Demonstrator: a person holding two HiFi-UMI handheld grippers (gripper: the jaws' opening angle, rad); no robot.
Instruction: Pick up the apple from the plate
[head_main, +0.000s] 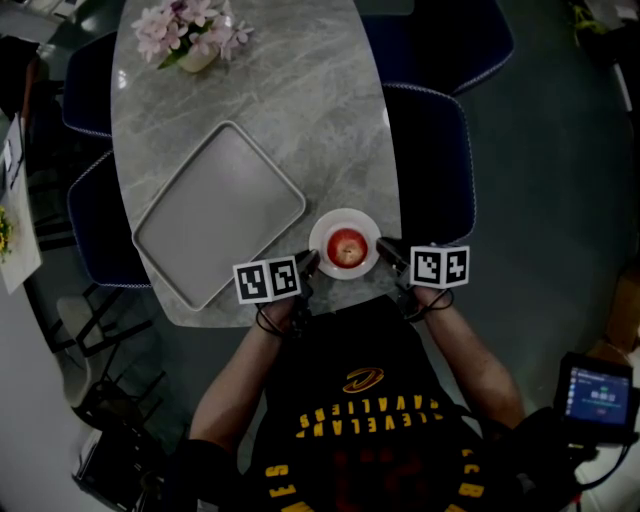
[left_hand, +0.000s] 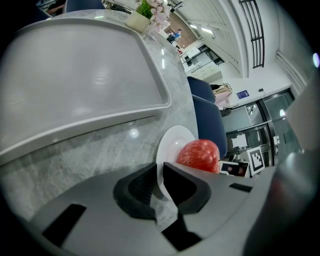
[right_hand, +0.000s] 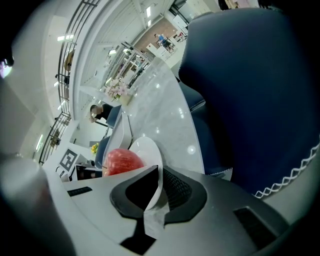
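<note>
Fingers (head_main: 306, 266) of left gripper (head_main: 313, 258) and right gripper (head_main: 384, 250) clamp the plate (head_main: 322, 228) bearing the apple (head_main: 346, 246), beside the tray (head_main: 220, 210) on the tabletop (head_main: 300, 90). Left gripper view: rim pinched, tray (left_hand: 75, 85) beyond. Right gripper view: rim pinched, chair (right_hand: 250, 85) alongside.

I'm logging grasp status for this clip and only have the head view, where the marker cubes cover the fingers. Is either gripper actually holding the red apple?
Observer: No. In the left gripper view, the left gripper has its fingers shut on the thin rim of the round white glazed plate. The round red apple sits beyond them, untouched.
Operator: And the right one?
Observer: In the right gripper view, the right gripper also pinches the plate's rim, which shows edge-on between its fingers. The apple lies past them on the plate and is not between them.
</note>
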